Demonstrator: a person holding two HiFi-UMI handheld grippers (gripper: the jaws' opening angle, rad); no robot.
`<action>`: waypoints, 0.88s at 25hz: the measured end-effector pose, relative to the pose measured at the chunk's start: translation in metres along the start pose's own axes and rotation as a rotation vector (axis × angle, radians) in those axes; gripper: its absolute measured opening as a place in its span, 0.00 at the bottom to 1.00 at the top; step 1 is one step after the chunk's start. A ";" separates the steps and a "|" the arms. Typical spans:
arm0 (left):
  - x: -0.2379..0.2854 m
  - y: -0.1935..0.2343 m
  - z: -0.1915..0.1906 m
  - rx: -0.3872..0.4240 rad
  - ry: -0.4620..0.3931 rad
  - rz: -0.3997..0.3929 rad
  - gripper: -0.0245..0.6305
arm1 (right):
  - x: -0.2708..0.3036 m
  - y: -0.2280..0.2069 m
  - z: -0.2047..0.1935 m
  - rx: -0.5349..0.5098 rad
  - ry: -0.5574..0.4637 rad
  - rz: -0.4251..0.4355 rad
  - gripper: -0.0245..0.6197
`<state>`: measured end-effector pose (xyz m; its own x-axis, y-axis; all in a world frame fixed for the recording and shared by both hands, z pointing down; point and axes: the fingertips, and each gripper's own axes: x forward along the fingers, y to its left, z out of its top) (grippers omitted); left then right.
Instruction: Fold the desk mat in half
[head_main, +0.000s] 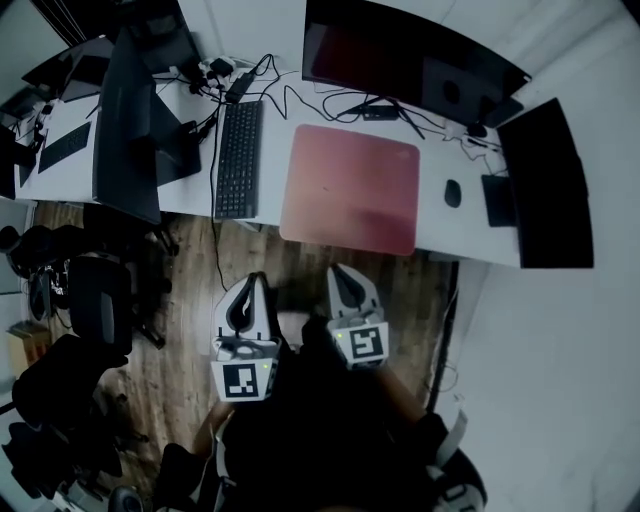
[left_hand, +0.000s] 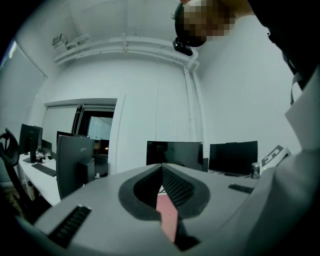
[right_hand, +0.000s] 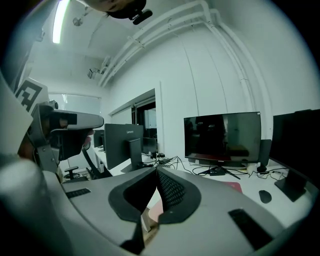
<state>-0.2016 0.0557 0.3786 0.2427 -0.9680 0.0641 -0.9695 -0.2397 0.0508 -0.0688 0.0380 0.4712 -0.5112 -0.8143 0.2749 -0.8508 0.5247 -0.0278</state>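
Observation:
The pink desk mat (head_main: 350, 190) lies flat and unfolded on the white desk (head_main: 455, 225), with its near edge along the desk's front edge. Both grippers hang in front of the desk over the wooden floor, short of the mat. My left gripper (head_main: 257, 280) is shut with nothing in it, and my right gripper (head_main: 341, 271) beside it is also shut and empty. In the left gripper view the jaws (left_hand: 161, 168) meet and the mat (left_hand: 168, 220) shows pink through the gap below them. In the right gripper view the closed jaws (right_hand: 156, 170) point at the desk, with a corner of the mat (right_hand: 234, 186) beyond.
A black keyboard (head_main: 238, 158) lies left of the mat and a mouse (head_main: 452, 193) right of it. Monitors stand behind (head_main: 410, 60), at right (head_main: 545, 185) and at left (head_main: 125, 130). Cables (head_main: 340, 100) run along the back. Office chairs (head_main: 90, 300) stand at the left.

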 end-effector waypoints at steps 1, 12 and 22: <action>0.005 0.007 0.000 0.000 0.002 -0.011 0.04 | 0.007 0.003 -0.001 -0.003 0.016 -0.010 0.05; 0.067 0.091 -0.007 -0.003 0.060 -0.190 0.04 | 0.097 0.039 -0.032 -0.065 0.227 -0.143 0.06; 0.100 0.133 -0.034 -0.014 0.102 -0.266 0.04 | 0.166 0.051 -0.116 -0.151 0.408 -0.217 0.20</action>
<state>-0.3054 -0.0706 0.4256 0.4916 -0.8584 0.1466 -0.8708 -0.4828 0.0927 -0.1825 -0.0419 0.6271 -0.2088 -0.7614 0.6138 -0.8899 0.4081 0.2036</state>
